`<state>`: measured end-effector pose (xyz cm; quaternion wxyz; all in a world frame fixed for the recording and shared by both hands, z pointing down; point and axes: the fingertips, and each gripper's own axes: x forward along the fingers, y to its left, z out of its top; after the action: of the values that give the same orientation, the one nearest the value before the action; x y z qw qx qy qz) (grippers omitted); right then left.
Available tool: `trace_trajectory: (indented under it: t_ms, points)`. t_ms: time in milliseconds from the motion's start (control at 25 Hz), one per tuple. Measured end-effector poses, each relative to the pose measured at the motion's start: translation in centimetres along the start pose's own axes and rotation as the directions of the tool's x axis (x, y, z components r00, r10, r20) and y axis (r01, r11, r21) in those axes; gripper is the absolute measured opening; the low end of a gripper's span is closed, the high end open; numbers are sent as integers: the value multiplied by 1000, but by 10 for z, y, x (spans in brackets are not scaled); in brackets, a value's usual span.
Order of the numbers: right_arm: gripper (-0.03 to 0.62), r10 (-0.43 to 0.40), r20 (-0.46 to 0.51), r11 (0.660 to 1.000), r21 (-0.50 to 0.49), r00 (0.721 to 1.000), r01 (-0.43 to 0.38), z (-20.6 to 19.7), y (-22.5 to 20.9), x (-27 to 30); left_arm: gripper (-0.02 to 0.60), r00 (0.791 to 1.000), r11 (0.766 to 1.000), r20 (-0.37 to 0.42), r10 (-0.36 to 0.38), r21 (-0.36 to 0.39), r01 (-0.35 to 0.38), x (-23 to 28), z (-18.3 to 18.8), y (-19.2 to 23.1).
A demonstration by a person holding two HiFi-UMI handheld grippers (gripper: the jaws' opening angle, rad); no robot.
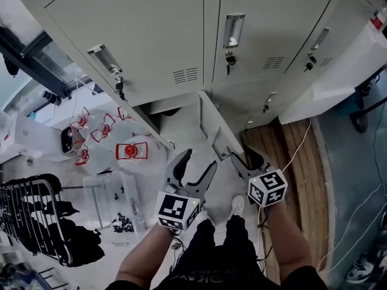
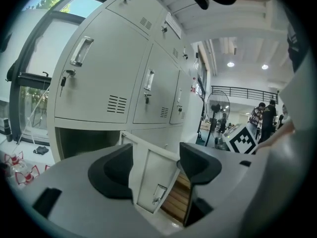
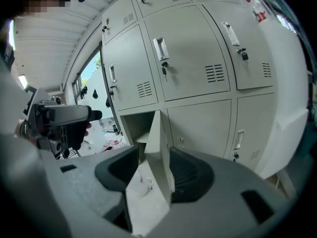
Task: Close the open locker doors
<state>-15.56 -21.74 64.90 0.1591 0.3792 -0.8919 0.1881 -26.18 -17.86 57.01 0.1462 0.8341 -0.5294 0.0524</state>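
**Desk:** What are the jaws doing?

**Photographer:** On the left gripper (image 2: 156, 162) they are spread with nothing between the pads. The right gripper (image 3: 153, 170) is spread as well, and the free edge of the open locker door (image 1: 213, 124) lines up in the gap. I can't tell from any view whether a pad touches it.

**Desk:** Where is the door?

**Photographer:** In the bottom row. In the head view it swings out toward the person, at twelve o'clock from both grippers. Its dark open compartment (image 1: 172, 121) is at nine o'clock from it. The upper doors (image 1: 139, 47) are closed, and keys (image 1: 120, 89) hang in one lock.

**Desk:** What could go wrong?

**Photographer:** My guess is that the left gripper sits on the compartment side, in the path of the swing. If the right one pushes first, the door could trap it against the frame. A jaw could also snag the thin door edge and skid off. A soft push might let the door bounce back unlatched. Clear plastic containers (image 1: 130, 151) crowd the floor at nine o'clock, leaving little room to step aside.
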Motion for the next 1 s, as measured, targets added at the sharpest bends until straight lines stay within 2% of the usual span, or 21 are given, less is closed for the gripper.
trace_trajectory:
  t_ms: [200,280,360,520,680,1000]
  points:
    - [154,3,-38,999,-44,999,-5,-13,-4,4,287,1000,1000,-24,5,-14,-5,9,-15,-13]
    - [120,7,-36,998,-60,999,-9,-15,-4,5,287,999,1000,-31,9,-18,-9,12,-19,-16]
    - [114,5,-27,996,-89,1000,-7,-15,-2,5,287,999,1000,-38,13,-26,-14,16,-24,-18]
    - [110,24,-15,989,-146,1000,-26,-17,8,8,286,999,999,-41,22,-37,-24,22,-32,-17]
    - [112,60,-13,985,-164,998,-62,-19,24,11,285,999,998,-41,34,-60,-36,23,-41,-15]
    - [117,138,-49,960,-238,989,-146,-26,56,20,285,998,994,-24,49,-101,-52,18,-48,-10]
